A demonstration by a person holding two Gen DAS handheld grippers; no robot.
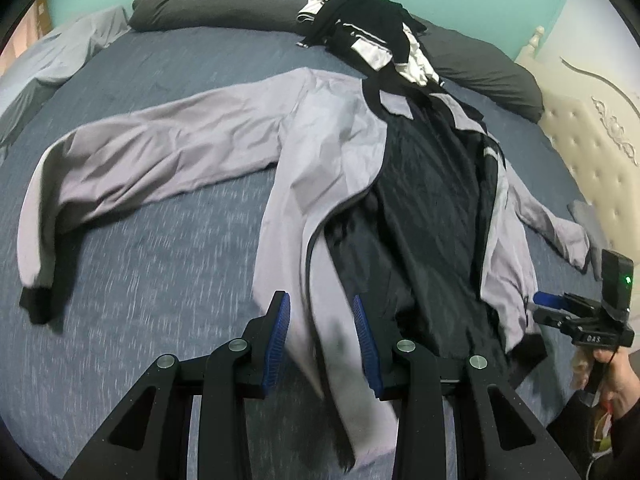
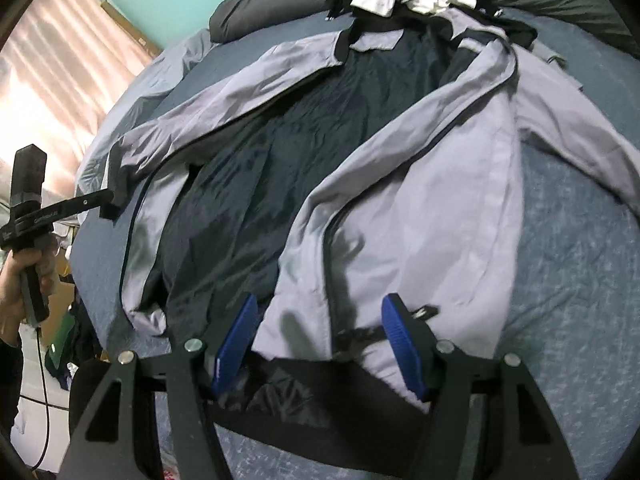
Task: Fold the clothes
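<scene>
A grey jacket [image 1: 332, 148] with dark lining [image 1: 424, 208] lies open and face up on the bed, its left sleeve [image 1: 152, 164] spread out to the side. My left gripper [image 1: 320, 316] is open, its blue pads on either side of the jacket's left front panel near the hem. In the right wrist view my right gripper [image 2: 316, 320] is open over the right front panel [image 2: 420, 216] near the black hem band [image 2: 320, 396]. Each gripper also shows in the other's view: the right one [image 1: 548, 300] and the left one [image 2: 96, 200].
The jacket lies on a blue bedsheet [image 1: 160, 256]. Dark grey pillows [image 1: 224, 0] and a pile of black and white clothes [image 1: 372, 28] sit at the head of the bed. A cream padded headboard [image 1: 600, 148] stands at the right. A curtain [image 2: 60, 60] hangs at the left.
</scene>
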